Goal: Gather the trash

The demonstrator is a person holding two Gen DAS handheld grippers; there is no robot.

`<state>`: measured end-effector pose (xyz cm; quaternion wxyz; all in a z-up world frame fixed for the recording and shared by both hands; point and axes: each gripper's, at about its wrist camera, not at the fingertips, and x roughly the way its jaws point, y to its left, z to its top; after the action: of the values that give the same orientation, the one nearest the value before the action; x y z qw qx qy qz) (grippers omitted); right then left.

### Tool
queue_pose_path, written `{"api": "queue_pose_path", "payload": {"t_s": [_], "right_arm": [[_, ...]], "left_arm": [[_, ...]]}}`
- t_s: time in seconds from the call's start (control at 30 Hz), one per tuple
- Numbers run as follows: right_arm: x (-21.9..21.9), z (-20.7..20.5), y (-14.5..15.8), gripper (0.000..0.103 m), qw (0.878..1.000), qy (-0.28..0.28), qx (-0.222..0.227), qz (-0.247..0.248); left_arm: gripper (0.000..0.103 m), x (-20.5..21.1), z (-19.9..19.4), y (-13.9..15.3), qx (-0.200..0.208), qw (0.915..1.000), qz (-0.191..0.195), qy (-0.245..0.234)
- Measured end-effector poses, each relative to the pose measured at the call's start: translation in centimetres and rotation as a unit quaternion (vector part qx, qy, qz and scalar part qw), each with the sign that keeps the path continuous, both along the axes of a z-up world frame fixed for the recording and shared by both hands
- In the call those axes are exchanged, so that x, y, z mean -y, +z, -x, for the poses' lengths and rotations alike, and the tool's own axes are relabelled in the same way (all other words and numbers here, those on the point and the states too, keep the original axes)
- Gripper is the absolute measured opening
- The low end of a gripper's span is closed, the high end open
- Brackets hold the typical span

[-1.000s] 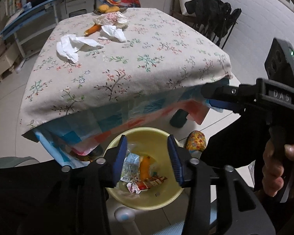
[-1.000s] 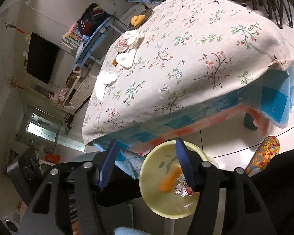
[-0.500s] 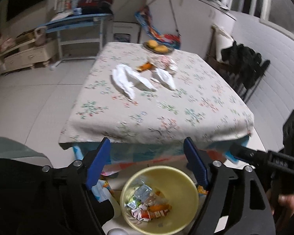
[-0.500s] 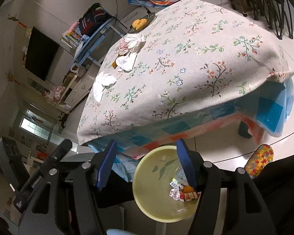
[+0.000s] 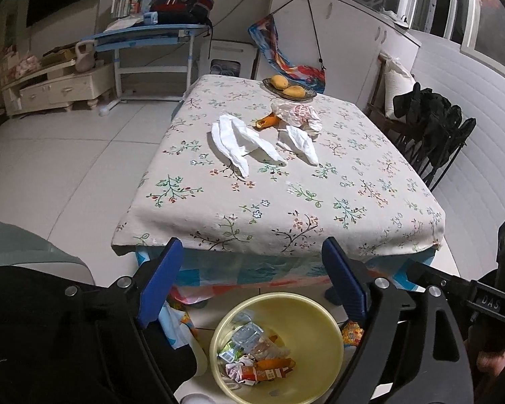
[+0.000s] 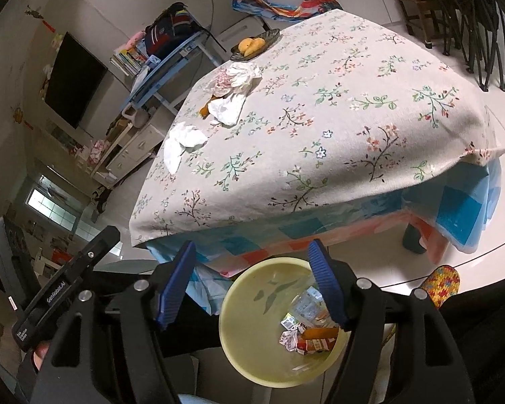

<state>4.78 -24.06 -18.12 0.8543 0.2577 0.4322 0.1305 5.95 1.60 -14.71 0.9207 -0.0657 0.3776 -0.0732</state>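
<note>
A yellow trash bin (image 5: 323, 323) stands on the floor at the table's near edge, holding wrappers and an orange peel (image 5: 259, 367); it also shows in the right wrist view (image 6: 252, 303). My left gripper (image 5: 252, 282) is open and empty above the bin. My right gripper (image 6: 252, 282) is open and empty above it too. On the floral tablecloth (image 5: 286, 202) lie white tissues (image 5: 235, 141), another tissue (image 5: 301, 141), an orange peel (image 5: 267, 122) and a crumpled wrapper (image 5: 298, 114), far from both grippers.
A dish of yellow fruit (image 5: 288, 87) sits at the table's far edge. Dark chairs (image 5: 431, 134) stand to the right of the table. A blue desk (image 5: 151, 37) and low cabinet (image 5: 57, 84) stand at the back left. A patterned slipper (image 6: 444, 282) lies by the bin.
The left gripper has risen and tilted up from the bin, and its jaws opened wider. An orange peel fell from the right gripper into the bin. The right gripper barely moved.
</note>
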Motion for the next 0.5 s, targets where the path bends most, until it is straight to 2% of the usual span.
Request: {"api": "queue_pose_path", "payload": {"t_s": [0.5], "right_arm": [[-0.65, -0.01, 0.53, 0.068, 1.000, 0.004, 0.011, 0.010]], "left_arm": [[0.084, -0.25, -0.89, 0.04, -0.006, 0.9997, 0.018, 0.016]]}}
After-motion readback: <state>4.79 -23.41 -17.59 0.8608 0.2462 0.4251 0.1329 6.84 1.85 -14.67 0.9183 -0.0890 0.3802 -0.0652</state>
